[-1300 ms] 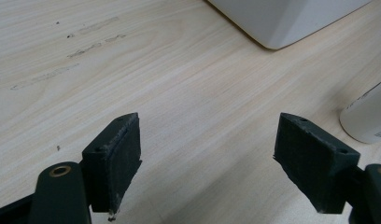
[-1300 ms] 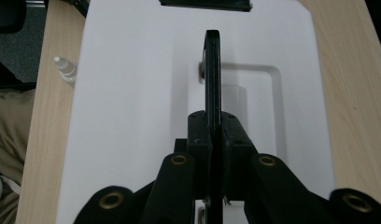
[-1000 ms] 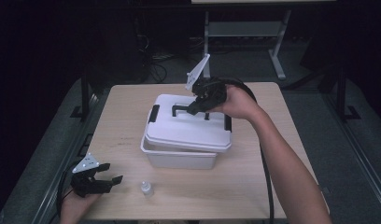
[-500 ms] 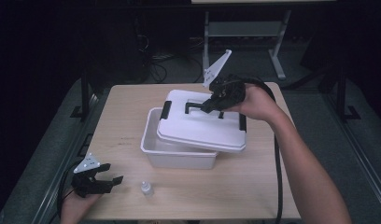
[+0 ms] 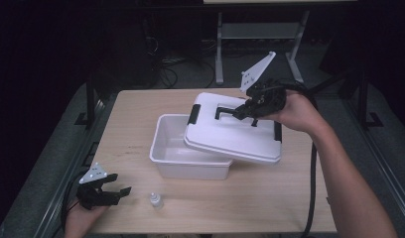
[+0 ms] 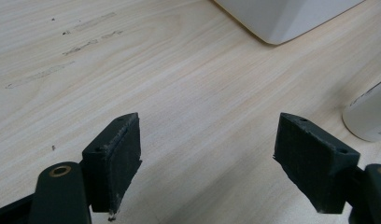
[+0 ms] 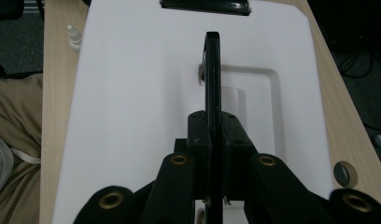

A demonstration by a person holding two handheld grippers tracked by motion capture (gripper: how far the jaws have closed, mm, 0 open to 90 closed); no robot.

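Note:
A white storage box (image 5: pixel 163 148) stands uncovered in the middle of the wooden table (image 5: pixel 270 208). Its white lid (image 5: pixel 235 136) hangs tilted over the box's right half. My right gripper (image 5: pixel 238 113) is shut on the lid's black handle (image 5: pixel 224 110). In the right gripper view the thin handle (image 7: pixel 212 60) stands edge-on, pinched between the jaws, above the lid (image 7: pixel 132 93). My left gripper (image 5: pixel 120 186) rests open at the table's front left with nothing between its pads (image 6: pixel 116 158). A small white bottle (image 5: pixel 156 200) stands just right of it, apart from the jaws.
A corner of the box (image 6: pixel 282 18) and the bottle's side (image 6: pixel 368 116) appear in the left gripper view. A black clip (image 7: pixel 205 5) sits at the lid's far edge. A metal table frame (image 5: pixel 260 29) and floor cables lie behind. The right gripper's cable (image 5: pixel 312 188) trails down the right.
The lid has come up off the box and moved right with my right gripper, leaving the box open. The left gripper and the bottle have stayed where they were.

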